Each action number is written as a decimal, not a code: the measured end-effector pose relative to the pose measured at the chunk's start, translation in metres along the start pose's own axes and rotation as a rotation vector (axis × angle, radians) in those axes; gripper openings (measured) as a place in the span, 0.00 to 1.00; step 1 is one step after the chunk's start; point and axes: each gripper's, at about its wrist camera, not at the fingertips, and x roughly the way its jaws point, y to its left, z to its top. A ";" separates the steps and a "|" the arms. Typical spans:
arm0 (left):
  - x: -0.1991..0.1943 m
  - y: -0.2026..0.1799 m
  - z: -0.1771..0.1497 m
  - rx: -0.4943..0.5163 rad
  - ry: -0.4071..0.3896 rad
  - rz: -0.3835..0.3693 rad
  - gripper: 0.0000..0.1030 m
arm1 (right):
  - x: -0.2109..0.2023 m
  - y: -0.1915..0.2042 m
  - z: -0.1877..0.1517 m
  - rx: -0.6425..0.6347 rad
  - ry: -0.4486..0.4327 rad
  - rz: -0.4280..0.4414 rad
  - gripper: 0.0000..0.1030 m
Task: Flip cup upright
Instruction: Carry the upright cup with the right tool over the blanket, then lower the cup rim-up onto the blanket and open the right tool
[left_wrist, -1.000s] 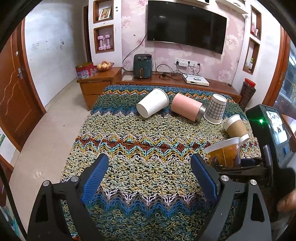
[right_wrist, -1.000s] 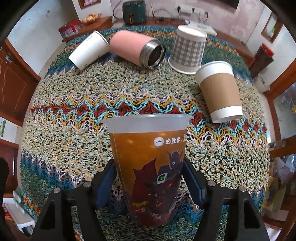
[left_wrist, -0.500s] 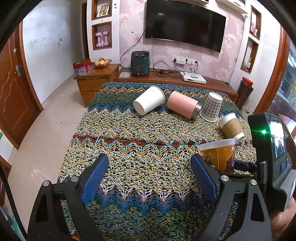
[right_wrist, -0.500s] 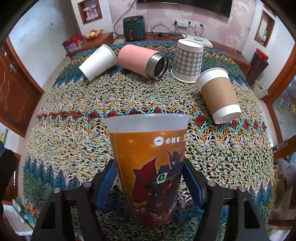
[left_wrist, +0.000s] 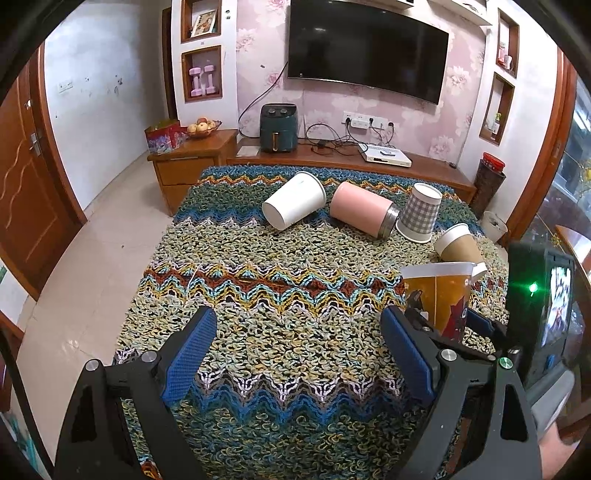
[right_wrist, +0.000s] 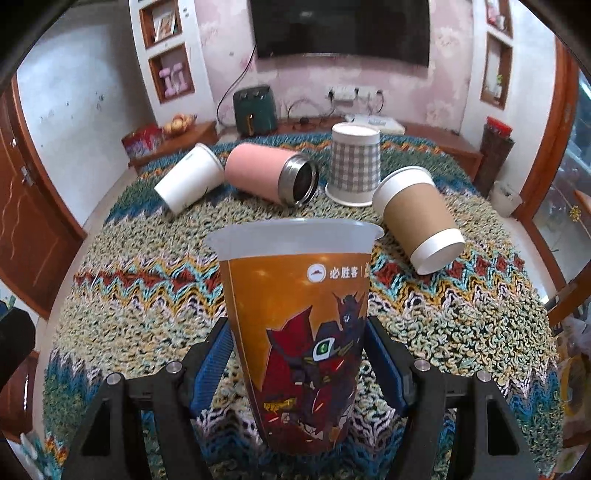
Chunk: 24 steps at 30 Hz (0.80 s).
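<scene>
Over the last second the right tongs (right_wrist: 297, 354) have levelled out, still pinching the orange cup (right_wrist: 299, 325) mouth-up over the knitted desk cover (right_wrist: 461, 332), so only setting down remains, while the left tongs (left_wrist: 299, 354) hang spread and empty

My left gripper (left_wrist: 297, 356) and right gripper (right_wrist: 297, 363) share black frames, silver screws and blue ribbed pads (left_wrist: 190, 356); beyond my right jaws, a green light (left_wrist: 532, 287) glows.
</scene>
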 end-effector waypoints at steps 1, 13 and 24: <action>0.000 0.000 0.000 0.001 0.001 0.000 0.89 | 0.001 0.000 -0.003 -0.004 -0.009 -0.005 0.69; 0.001 -0.005 -0.006 0.009 0.005 0.003 0.89 | -0.022 0.008 -0.027 -0.069 -0.099 -0.035 0.70; -0.004 -0.011 -0.014 0.021 0.004 0.001 0.89 | -0.046 0.012 -0.056 -0.108 -0.127 -0.042 0.70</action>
